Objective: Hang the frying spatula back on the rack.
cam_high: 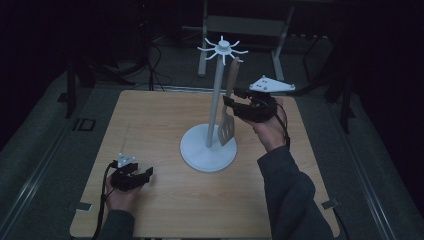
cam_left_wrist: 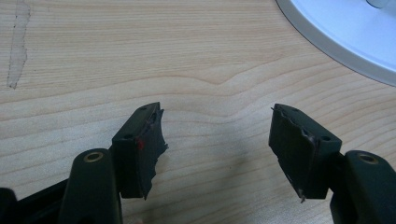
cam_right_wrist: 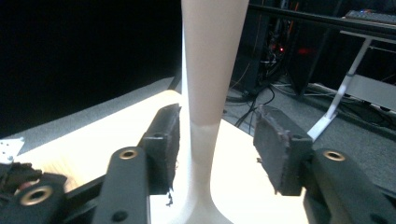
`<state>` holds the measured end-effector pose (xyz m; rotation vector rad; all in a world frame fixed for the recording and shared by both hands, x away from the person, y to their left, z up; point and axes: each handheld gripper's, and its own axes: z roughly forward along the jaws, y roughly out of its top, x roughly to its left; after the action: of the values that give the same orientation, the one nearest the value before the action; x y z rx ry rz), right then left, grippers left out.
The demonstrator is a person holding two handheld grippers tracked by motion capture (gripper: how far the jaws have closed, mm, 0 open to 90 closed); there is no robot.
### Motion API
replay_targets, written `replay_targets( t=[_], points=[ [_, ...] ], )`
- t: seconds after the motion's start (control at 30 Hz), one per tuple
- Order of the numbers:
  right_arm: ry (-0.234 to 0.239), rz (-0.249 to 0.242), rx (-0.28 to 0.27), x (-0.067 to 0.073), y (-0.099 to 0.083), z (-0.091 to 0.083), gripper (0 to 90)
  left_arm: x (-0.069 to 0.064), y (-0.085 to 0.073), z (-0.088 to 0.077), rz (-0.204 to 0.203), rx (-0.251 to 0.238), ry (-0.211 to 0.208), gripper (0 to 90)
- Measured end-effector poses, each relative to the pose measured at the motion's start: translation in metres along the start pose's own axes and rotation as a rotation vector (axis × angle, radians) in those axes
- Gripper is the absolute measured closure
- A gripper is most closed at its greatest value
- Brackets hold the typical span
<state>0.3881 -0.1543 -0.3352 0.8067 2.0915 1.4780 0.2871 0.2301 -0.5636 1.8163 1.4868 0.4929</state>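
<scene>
The right tool (cam_high: 234,101) straddles the spatula (cam_high: 228,116) hanging on the stand (cam_high: 208,148), jaws wide apart, seemingly about to grip or just released; next it closes or withdraws, while the left tool (cam_high: 136,175) idles wide over the bench (cam_high: 165,200).

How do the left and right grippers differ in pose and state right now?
The left gripper sits low at the table with nothing between its fingers; the right gripper is raised beside the white stand, its fingers on either side of the hanging spatula. Both are open, and both are hand-held.
</scene>
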Motion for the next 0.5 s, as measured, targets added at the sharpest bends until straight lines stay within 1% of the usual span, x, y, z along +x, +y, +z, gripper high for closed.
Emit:
replay_targets(
  t=[0.07, 0.27, 0.37, 0.5],
  points=[
    [-0.006, -0.007, 0.006, 0.001, -0.001, 0.0, 46.1, 0.0, 0.0, 0.0, 0.001, 0.0, 0.001, 35.4],
    [-0.013, -0.009, 0.008, 0.001, -0.002, -0.004, 41.6, 0.0, 0.0, 0.0, 0.0, 0.001, 0.0, 35.3],
    [-0.017, -0.006, 0.012, 0.001, -0.003, -0.006, 40.3, 0.0, 0.0, 0.0, 0.0, 0.0, -0.001, 35.4],
    [-0.025, -0.016, 0.03, 0.002, -0.007, -0.012, 39.2, 0.0, 0.0, 0.0, -0.002, 0.0, 0.0, 35.4]
  ],
)
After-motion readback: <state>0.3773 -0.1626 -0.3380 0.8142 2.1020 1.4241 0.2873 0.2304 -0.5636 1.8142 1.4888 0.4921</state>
